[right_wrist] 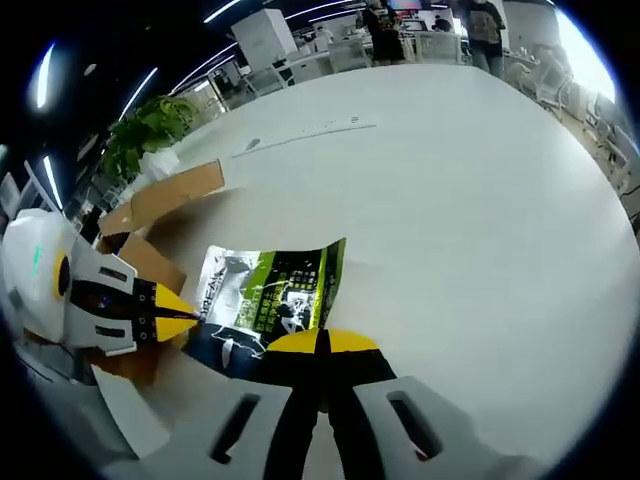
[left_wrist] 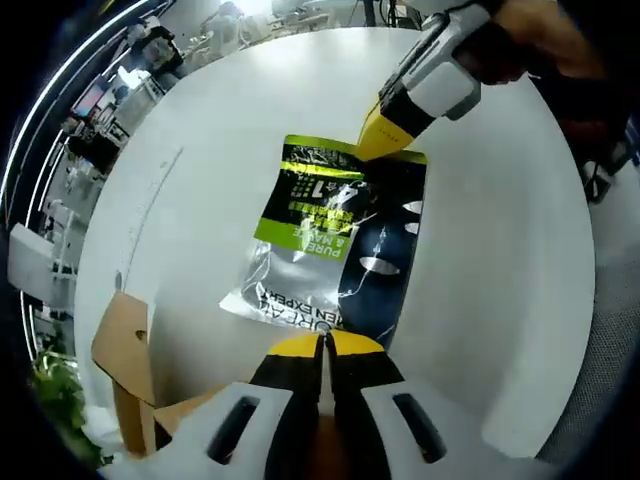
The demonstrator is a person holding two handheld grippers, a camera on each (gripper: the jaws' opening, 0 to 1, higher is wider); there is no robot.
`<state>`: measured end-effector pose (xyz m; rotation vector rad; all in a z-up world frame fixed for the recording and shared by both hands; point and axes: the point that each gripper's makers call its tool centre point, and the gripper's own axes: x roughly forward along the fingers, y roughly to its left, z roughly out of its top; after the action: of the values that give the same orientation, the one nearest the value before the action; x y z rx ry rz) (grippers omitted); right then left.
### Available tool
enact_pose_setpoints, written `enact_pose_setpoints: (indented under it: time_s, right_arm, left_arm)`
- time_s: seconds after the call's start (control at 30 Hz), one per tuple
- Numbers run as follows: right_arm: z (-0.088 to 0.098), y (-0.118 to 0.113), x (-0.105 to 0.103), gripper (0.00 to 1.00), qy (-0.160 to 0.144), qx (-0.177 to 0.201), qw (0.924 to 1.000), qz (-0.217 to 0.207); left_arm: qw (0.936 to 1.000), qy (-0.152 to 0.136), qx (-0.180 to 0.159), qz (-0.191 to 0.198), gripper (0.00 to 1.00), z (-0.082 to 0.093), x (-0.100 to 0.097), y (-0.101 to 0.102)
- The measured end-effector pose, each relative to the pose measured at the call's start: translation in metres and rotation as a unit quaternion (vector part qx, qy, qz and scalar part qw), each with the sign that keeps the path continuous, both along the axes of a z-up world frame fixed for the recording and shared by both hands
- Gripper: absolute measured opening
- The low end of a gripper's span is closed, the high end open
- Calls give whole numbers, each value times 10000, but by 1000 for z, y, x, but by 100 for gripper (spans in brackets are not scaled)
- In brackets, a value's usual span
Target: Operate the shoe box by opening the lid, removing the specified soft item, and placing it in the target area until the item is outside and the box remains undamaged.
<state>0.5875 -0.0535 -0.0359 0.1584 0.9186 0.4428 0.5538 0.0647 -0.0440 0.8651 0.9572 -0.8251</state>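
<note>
A glossy foil pouch [left_wrist: 330, 240], green, silver and dark blue, crinkled and flat, lies on the smooth round white table [left_wrist: 500, 260]. The left gripper [left_wrist: 324, 345] pinches the pouch's near edge, yellow tips together on it. The right gripper [left_wrist: 385, 135] clamps the pouch's far corner, tips closed on it. Beside the pouch stands the brown cardboard box [right_wrist: 165, 200], matte, flaps up; the pouch is outside it. Beyond the table: office desks, a leafy plant [right_wrist: 145, 130], ceiling strip lights.
</note>
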Motion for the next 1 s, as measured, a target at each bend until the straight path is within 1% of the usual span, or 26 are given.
enact_pose_setpoints:
  time_s: [0.07, 0.13, 0.17, 0.23, 0.27, 0.3, 0.37, 0.4, 0.47, 0.57, 0.6, 0.67, 0.73, 0.83, 0.87, 0.9, 0.93, 0.97, 1.0]
  right_arm:
    - [-2, 0, -1, 0, 19, -7, 10000, -20]
    - [-3, 0, -1, 0, 27, -36, 10000, -52]
    - [-3, 1, -1, 0, 15, -53, 10000, -74]
    - [-4, 2, -1, 0, -23, -143, 9999, -40]
    - [-3, 2, 0, 0, -24, -160, 9999, -54]
    - [-3, 2, 0, 0, -11, -155, 9998, -91]
    - [-4, 1, 0, 0, 20, -151, 9998, -141]
    - [-5, 2, -1, 0, 16, -156, 9998, -140]
    - [-6, 4, -2, 0, 24, -159, 9998, -141]
    - [-6, 9, -3, 0, 44, -161, 9998, -102]
    - [-6, 9, -3, 0, 46, -162, 9998, -100]
    - [-7, 9, -3, 0, 52, -175, 9998, -103]
    - [-7, 13, -6, 0, 166, -61, 9998, -44]
    - [-9, 11, -6, 2, 78, -234, 9997, 35]
    - [-8, 11, -7, 2, 41, -257, 9996, 71]
    - [-8, 11, -7, 3, 21, -271, 9996, 87]
    - [-9, 9, -7, 4, -56, -468, 9987, 204]
    - [-8, 9, -7, 4, -86, -491, 9985, 236]
    - [-6, 10, -7, 5, -100, -495, 9985, 230]
  left_arm:
    - [9997, -55, 146, -162, 0, 0, 0, 3]
    - [10000, -11, 61, 60, 1, 0, -1, 4]
    - [9999, -5, 56, 93, 2, 2, -2, 4]
    - [9999, -89, 95, 14, 2, 5, -3, 5]
    - [9999, -86, 81, 18, 2, 8, -5, 5]
    - [9999, -87, 8, 91, 3, 10, -4, 6]
    - [9990, -13, -311, 325, 5, 16, -5, 3]
    - [9982, -23, -403, 453, 6, 21, -4, 3]
    - [9976, -44, -505, 462, 8, 26, -3, 1]
    - [9939, 32, -855, 690, 8, 35, -3, -3]
    - [9940, 26, -857, 686, 8, 37, -3, -1]
    - [9922, 35, -963, 788, 8, 36, -1, 0]
    - [9907, 55, -1055, 852, 9, 42, -1, 1]
    - [9851, 69, -1362, 1047, 9, 48, 3, 1]
    - [9825, 85, -1492, 1112, 9, 55, 3, -1]
    - [9786, 129, -1644, 1233, 9, 58, 2, -2]
    - [9725, 237, -1856, 1388, 9, 64, 1, -4]
    - [9680, 266, -1990, 1506, 9, 68, 2, -4]
    - [9665, 208, -2048, 1532, 9, 74, 1, -1]
